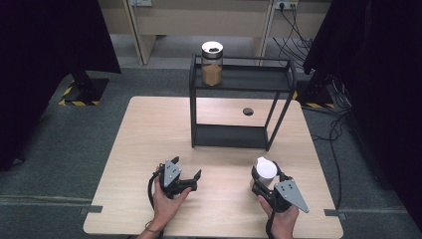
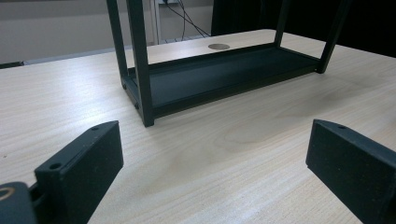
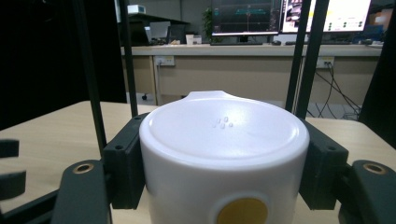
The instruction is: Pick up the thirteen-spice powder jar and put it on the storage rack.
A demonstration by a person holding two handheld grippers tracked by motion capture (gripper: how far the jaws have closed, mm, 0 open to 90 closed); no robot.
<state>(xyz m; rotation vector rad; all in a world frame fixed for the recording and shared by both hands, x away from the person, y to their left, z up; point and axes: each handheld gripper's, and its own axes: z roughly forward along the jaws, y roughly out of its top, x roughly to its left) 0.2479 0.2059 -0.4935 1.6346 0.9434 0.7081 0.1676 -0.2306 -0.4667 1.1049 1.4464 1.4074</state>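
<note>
Fingers of the right gripper press on both sides of a white jar and hold it tight. One black finger sits at 9 o'clock of the jar and the other at 3 o'clock. The jar has a smooth white lid with a few tiny bumps on top and a small lip at 12 o'clock. A round yellow spot shows low on its front. In the high view the white jar sits at about 5 o'clock on the desk, in front of the person's right hand.

The left gripper is at about 7 o'clock on the desk, held by the left hand. Its fingers stand wide apart with nothing between them, just bare wood.

A black metal rack stands on the desk at 12 o'clock. It has thin legs, a low shelf and a top shelf. On the top shelf, near its left end, stands a clear glass jar with brown stuff inside and a white rim. A small round hole in the desk shows behind the rack. The two grippers are well apart from each other, and both are in front of the rack.
</note>
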